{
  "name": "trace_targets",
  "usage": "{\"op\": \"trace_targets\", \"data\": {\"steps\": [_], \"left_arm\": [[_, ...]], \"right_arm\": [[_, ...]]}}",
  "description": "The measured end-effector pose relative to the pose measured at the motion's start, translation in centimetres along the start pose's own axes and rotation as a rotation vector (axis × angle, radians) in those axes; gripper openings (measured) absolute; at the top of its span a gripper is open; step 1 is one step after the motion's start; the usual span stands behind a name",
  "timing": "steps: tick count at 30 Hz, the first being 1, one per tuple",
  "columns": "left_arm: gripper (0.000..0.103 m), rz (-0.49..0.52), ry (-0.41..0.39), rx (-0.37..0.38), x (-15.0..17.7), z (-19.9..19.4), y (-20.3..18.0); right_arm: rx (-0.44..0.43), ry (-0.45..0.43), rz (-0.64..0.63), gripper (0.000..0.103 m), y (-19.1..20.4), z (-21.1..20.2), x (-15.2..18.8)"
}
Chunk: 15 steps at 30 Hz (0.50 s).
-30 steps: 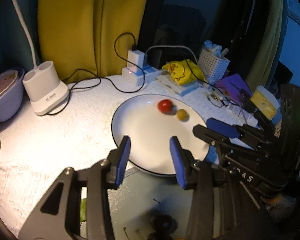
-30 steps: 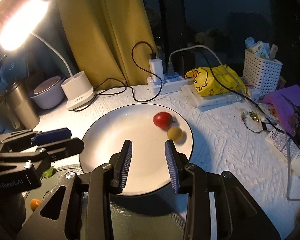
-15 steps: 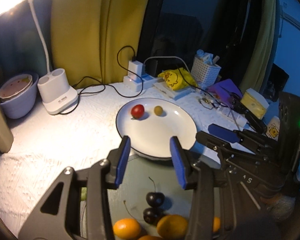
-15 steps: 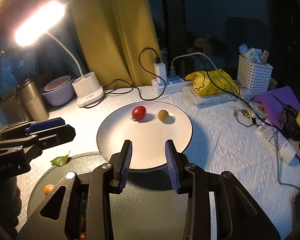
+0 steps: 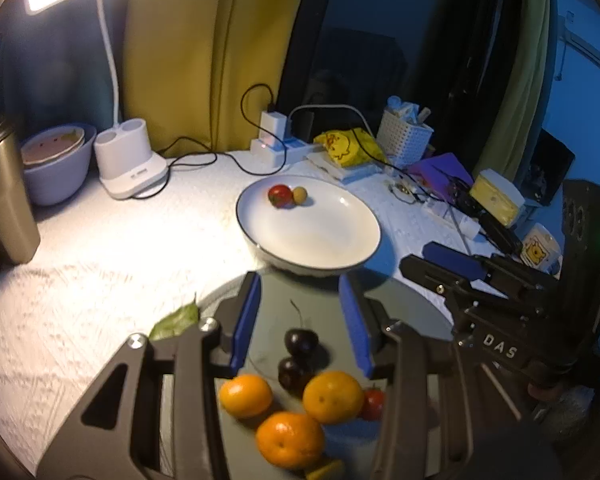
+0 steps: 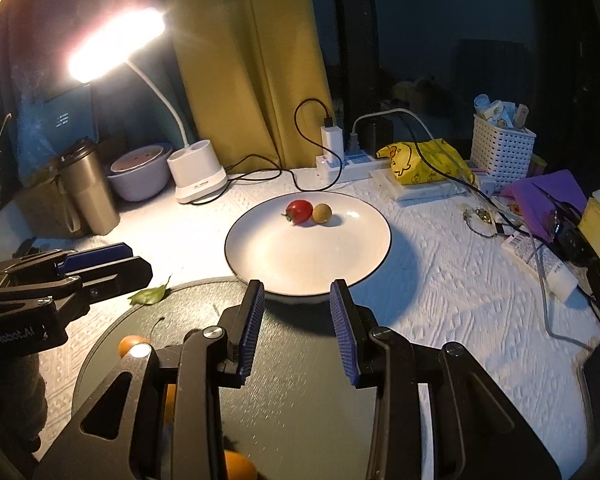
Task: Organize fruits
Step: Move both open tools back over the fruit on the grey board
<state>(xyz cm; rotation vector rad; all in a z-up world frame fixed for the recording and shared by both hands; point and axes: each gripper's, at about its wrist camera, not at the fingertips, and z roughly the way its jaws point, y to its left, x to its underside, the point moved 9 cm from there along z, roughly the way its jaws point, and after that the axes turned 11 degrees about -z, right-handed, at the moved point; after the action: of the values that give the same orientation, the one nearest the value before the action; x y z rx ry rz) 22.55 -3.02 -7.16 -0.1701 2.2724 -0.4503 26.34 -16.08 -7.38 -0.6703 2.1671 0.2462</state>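
A white plate (image 5: 332, 236) (image 6: 340, 252) holds a red cherry tomato (image 5: 280, 195) (image 6: 300, 211) and a small yellow-brown fruit (image 5: 299, 194) (image 6: 322, 213) at its far side. A dark round tray (image 5: 332, 296) (image 6: 300, 400) lies in front of it with two dark cherries (image 5: 301, 341), three oranges (image 5: 332, 397) and a small red tomato (image 5: 373, 403). My left gripper (image 5: 302, 320) is open and empty above the cherries. My right gripper (image 6: 298, 332) is open and empty over the tray's far edge, near the plate's front rim.
A lit desk lamp (image 6: 198, 178), a lilac bowl (image 6: 140, 176) and a steel tumbler (image 6: 88, 192) stand at the back left. A power strip with cables (image 6: 340, 164), a yellow bag (image 6: 424, 162), a white basket (image 6: 502, 150) and clutter fill the right. A green leaf (image 6: 150, 294) lies beside the tray.
Both grippers have pulled back and up from the plate. The dark tray with cherries and oranges has come into the left wrist view. Both stay open.
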Motion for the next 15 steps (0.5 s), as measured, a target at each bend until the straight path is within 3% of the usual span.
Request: {"op": "trace_targets", "data": {"steps": [15], "left_arm": [[0.042,-0.011,0.024,-0.012,4.2,-1.6,0.2]], "right_arm": [[-0.038,0.019,-0.014,0.036,2.8,-2.0,2.7]]}}
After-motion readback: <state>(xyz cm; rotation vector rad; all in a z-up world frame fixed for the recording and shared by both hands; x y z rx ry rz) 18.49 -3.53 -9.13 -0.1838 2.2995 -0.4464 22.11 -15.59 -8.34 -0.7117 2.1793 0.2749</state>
